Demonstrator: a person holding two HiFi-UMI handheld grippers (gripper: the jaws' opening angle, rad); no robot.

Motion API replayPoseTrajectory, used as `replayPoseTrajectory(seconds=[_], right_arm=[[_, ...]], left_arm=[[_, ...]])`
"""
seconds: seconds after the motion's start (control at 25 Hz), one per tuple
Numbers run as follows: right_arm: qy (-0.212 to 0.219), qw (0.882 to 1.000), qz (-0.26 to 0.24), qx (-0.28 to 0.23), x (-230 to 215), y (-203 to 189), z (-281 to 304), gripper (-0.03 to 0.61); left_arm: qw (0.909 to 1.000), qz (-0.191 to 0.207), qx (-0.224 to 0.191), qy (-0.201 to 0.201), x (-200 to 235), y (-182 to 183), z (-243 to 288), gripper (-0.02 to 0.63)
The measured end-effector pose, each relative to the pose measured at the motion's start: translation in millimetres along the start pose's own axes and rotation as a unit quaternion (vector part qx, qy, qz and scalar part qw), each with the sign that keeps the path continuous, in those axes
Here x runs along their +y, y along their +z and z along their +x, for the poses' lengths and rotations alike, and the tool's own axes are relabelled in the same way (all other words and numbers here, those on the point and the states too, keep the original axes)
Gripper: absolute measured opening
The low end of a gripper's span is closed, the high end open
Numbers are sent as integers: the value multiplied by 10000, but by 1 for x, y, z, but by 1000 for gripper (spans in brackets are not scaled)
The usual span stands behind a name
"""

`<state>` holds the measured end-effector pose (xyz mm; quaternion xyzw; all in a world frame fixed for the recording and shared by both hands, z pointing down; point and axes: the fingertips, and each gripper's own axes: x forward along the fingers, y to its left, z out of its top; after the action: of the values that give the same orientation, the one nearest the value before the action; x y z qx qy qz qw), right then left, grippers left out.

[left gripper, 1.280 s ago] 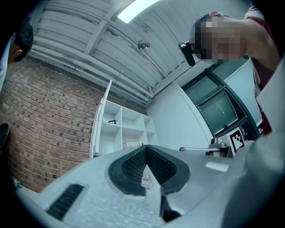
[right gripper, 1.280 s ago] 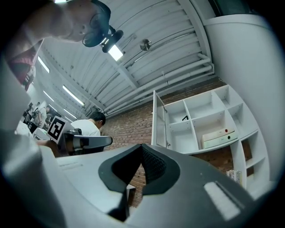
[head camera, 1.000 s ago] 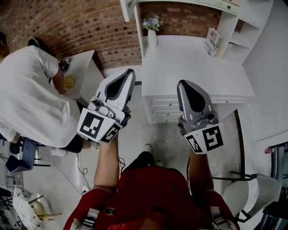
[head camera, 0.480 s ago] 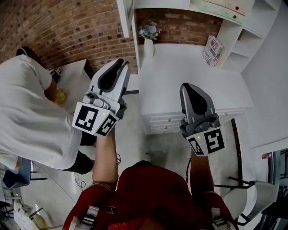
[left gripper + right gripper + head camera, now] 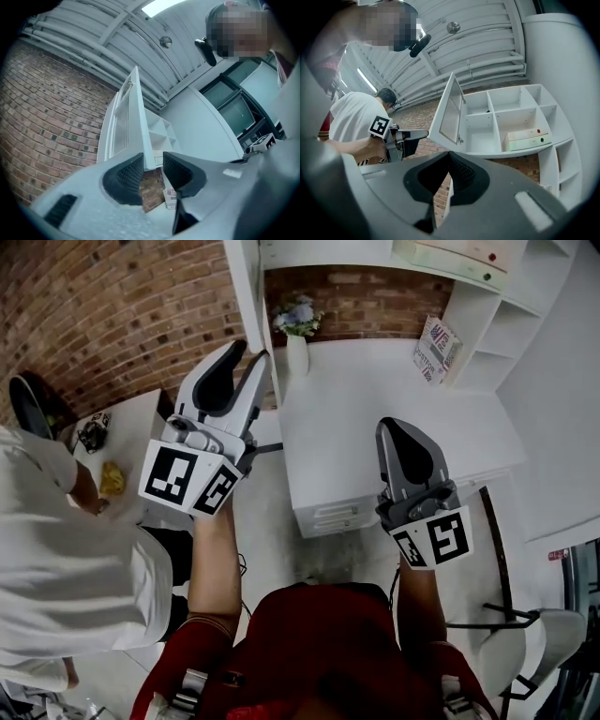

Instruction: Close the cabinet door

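Bricks make up the back wall [image 5: 122,315], and a white desk [image 5: 375,409] with drawers stands against it. A vase of flowers [image 5: 296,334] sits at the back of the desk. Above the desk hangs a white cabinet [image 5: 511,117] with open shelves. The cabinet door [image 5: 449,110] is on the cabinet's left side and is swung wide open.

The left tool [image 5: 153,158] is up by the door. Its jaws have just been opening and now stand wide apart. The door's lower end shows in the gap between them, but the pads do not press on it, so this tool holds nothing. The right tool [image 5: 450,161] is lower, over the desk. Its jaws are clenched together with nothing in them.

To close the door well, I think the left tool should go to the door's outer face, near the free edge. That spot is far from the hinges, so a small push turns the door most. A slow, steady push toward the shelves should bring it flat. No pinch looks needed. The right tool should stay out of the closing gap.

The door is tall and thin, so its long side runs up and down. One long side is hinged to the cabinet. The other long side sticks out into the room, toward the person.
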<state>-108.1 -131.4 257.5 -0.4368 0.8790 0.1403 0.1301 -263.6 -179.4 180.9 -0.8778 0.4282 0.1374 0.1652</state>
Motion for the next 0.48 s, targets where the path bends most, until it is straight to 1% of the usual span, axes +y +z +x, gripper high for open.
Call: replayPoseTrajectory(seconds=[0.08,0.16,0.28,0.48], right_arm=[[-96,9999,-25,65,-4,-6,3,14],[-159,9997,-63,160,-10,-12,6,14],[-223,9995,-83,231,-20,-18,8,14],[-269,9993,-47,256,-38,-25,11,14]], left_arm=[[9999,-40,-86,-45,5,-2,5,120],[9998,-84,-163,-33,8,-2,9,91],[9998,-65,-187,-26,5,-4,18,107],[9999,-1,-107,-115,-9,-9,37,115]])
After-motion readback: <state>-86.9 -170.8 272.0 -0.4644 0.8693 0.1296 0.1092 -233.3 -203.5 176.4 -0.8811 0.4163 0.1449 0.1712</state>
